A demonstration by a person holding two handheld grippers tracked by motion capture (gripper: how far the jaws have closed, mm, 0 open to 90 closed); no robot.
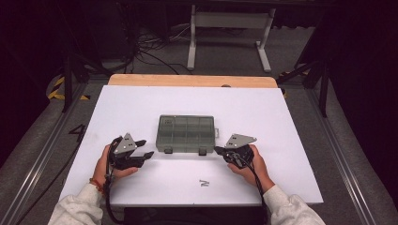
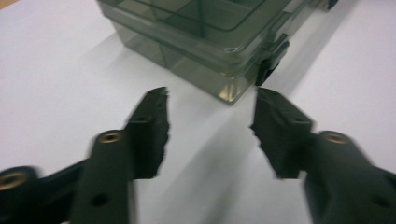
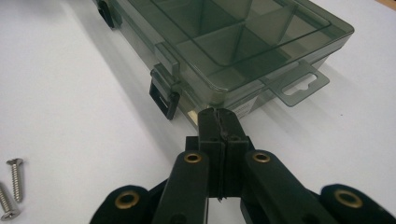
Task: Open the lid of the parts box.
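Observation:
A smoky, see-through compartment box (image 1: 187,133) lies lid-down-closed in the middle of the white table, with two black latches on its near side. My left gripper (image 1: 147,148) sits just off the box's front left corner, open, with nothing between the jaws. In the left gripper view the jaws (image 2: 211,93) frame that corner of the box (image 2: 201,32) and one latch (image 2: 268,63). My right gripper (image 1: 217,149) is shut and empty at the front right corner. In the right gripper view its tips (image 3: 217,112) reach the box (image 3: 233,42) corner beside a latch (image 3: 163,98); contact is unclear.
Two loose screws (image 3: 11,186) lie on the table to the side of my right gripper. A hang tab (image 3: 299,84) sticks out from the box's end. The white tabletop (image 1: 141,103) ends in a wooden strip (image 1: 192,80) at the far edge; a frame and cables stand beyond.

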